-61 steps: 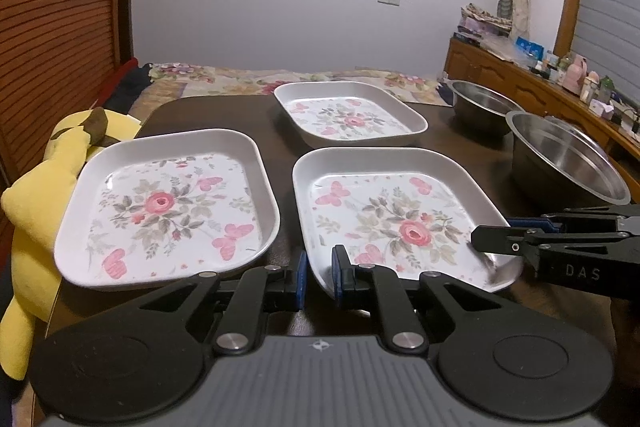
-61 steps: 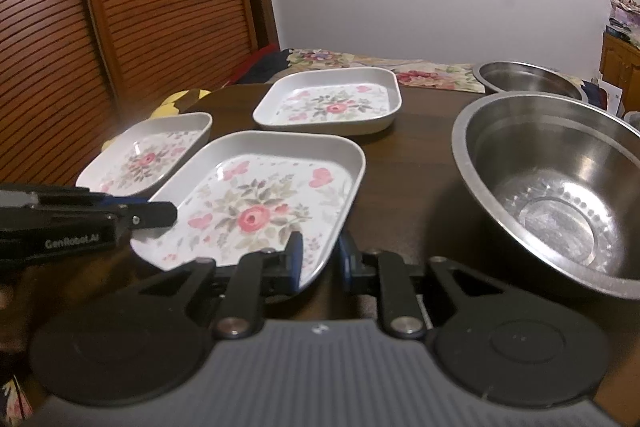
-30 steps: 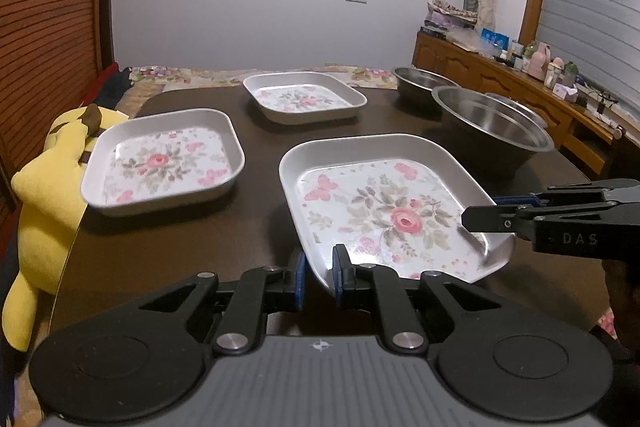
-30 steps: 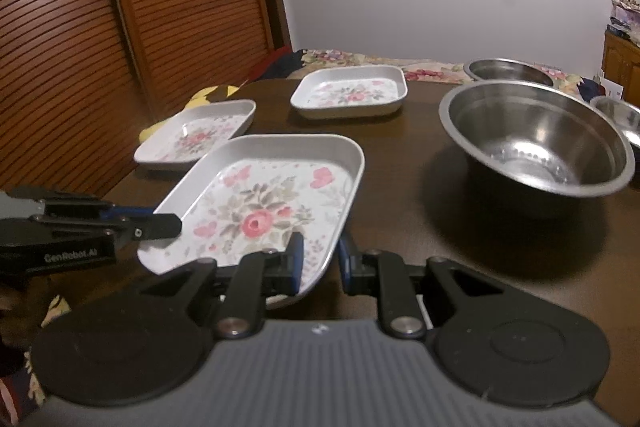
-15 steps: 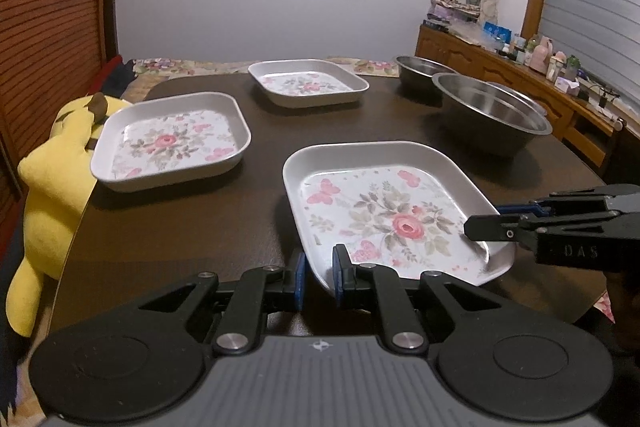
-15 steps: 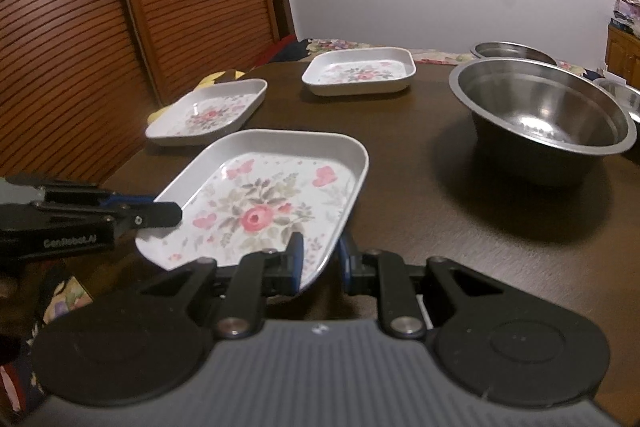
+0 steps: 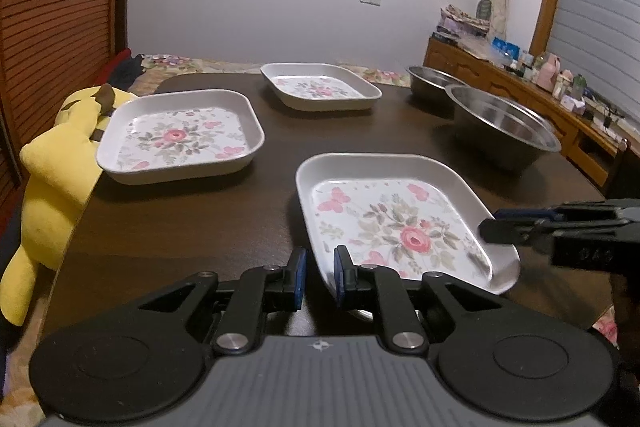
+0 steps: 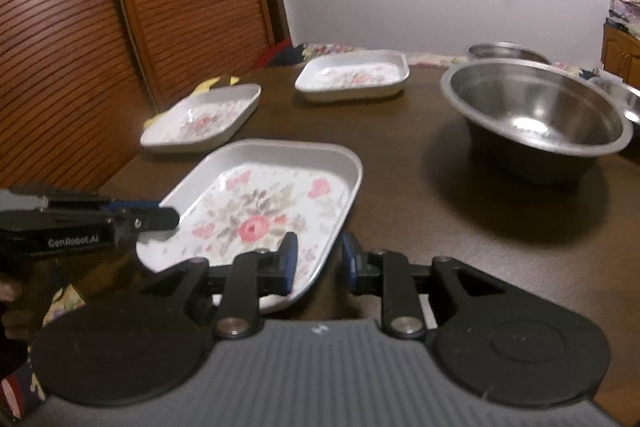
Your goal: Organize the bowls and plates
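A white square floral plate [image 7: 400, 223] [image 8: 264, 211] is held between both grippers above the near end of the dark table [image 7: 180, 219]. My left gripper [image 7: 319, 281] is shut on its near left rim. My right gripper [image 8: 315, 261] has its jaws around the plate's near right rim with a wider gap; that view is blurred. Two more floral plates sit on the table, one at the left [image 7: 178, 135] [image 8: 204, 119] and one at the far middle [image 7: 318, 91] [image 8: 354, 75]. A large steel bowl [image 7: 502, 125] [image 8: 536, 115] stands to the right.
A smaller steel bowl [image 7: 434, 79] [image 8: 508, 51] sits behind the large one, and a third bowl's rim [image 8: 624, 99] shows at far right. A yellow plush toy [image 7: 56, 171] hangs at the table's left edge. A wooden sideboard [image 7: 520, 87] with clutter runs along the right wall.
The held plate has been lifted and carried back toward the table's near end, away from the other plates. The right gripper's jaws have widened slightly around the rim.
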Demonstrator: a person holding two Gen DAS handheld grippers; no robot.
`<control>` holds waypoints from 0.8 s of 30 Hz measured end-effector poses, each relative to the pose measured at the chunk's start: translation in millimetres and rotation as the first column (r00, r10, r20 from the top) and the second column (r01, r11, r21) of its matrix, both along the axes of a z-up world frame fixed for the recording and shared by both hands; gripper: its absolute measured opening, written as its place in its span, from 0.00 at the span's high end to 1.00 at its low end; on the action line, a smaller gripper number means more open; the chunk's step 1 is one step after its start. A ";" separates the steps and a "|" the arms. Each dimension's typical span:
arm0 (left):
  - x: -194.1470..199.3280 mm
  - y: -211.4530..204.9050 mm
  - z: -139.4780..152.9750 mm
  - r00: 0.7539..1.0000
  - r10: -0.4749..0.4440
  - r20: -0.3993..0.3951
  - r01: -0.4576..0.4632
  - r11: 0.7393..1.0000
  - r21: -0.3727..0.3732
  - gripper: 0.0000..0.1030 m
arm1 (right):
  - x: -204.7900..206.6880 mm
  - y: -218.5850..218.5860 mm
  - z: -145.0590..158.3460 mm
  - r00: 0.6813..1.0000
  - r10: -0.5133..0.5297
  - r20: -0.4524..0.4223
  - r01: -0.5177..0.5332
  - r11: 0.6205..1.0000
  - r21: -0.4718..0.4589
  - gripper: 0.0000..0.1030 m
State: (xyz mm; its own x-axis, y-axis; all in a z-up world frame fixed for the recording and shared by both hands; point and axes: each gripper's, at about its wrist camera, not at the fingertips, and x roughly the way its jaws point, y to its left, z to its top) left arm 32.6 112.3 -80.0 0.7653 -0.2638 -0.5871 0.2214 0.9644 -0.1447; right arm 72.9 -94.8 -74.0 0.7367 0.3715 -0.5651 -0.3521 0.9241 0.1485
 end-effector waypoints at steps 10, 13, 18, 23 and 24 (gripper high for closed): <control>3.2 29.3 25.8 0.996 0.051 0.069 -0.051 0.999 -0.011 0.67 | 16.7 1.1 50.8 0.995 0.033 0.099 -0.033 0.999 0.001 0.70; 10.9 41.6 34.4 0.993 0.071 0.093 -0.072 0.997 0.003 0.62 | 26.7 17.9 63.2 0.989 0.077 0.124 -0.076 0.997 -0.007 0.69; 30.9 64.2 47.8 0.987 0.105 0.124 -0.110 0.993 0.031 0.62 | 44.8 54.0 72.4 0.978 0.149 0.143 -0.147 0.989 -0.027 0.64; 55.2 87.4 53.2 0.980 0.141 0.139 -0.152 0.985 0.075 0.62 | 70.5 86.0 70.5 0.979 0.182 0.091 -0.184 0.983 0.015 0.64; 61.0 92.3 52.4 0.979 0.151 0.139 -0.164 0.983 0.087 0.62 | 76.1 92.1 69.2 0.980 0.184 0.080 -0.187 0.982 0.021 0.64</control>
State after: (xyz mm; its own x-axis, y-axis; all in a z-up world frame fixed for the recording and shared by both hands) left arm 93.6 204.7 -27.6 0.8647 -0.0802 -0.4958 0.0766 0.9967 -0.0277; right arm 149.0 -2.7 -4.8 0.6945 0.5211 -0.4962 -0.5285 0.8374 0.1397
